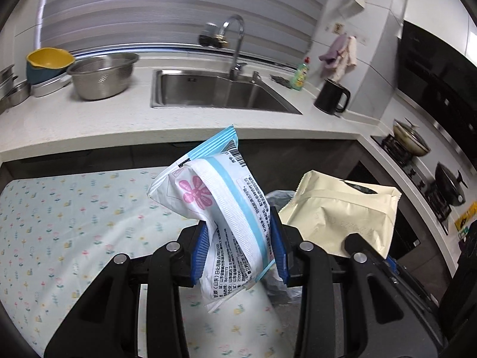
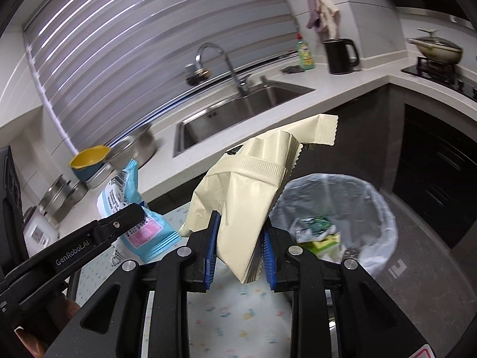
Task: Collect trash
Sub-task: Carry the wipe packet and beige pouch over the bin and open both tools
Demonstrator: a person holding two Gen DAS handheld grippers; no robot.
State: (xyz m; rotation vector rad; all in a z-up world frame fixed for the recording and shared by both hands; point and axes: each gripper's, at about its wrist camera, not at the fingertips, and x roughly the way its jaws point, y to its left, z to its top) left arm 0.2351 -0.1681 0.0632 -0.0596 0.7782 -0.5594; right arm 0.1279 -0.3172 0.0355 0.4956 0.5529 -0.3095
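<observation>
Left gripper (image 1: 243, 256): black linkage arms, silver round pivot bolts, blue ribbed pads (image 1: 201, 253). Right gripper (image 2: 238, 253): same build. Left gripper's finger carries white "GenRobot.AI" lettering and a small screw in right view.

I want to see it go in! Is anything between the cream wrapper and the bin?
Nothing. In the right wrist view, the crumpled cream plastic wrapper, clamped in the right gripper, hangs beside the plastic-lined round trash bin, with only air between.

Left gripper (image 1: 241, 250) clamped, angled downward; right gripper (image 2: 238, 253) clamped, apparently just beside it.
</observation>
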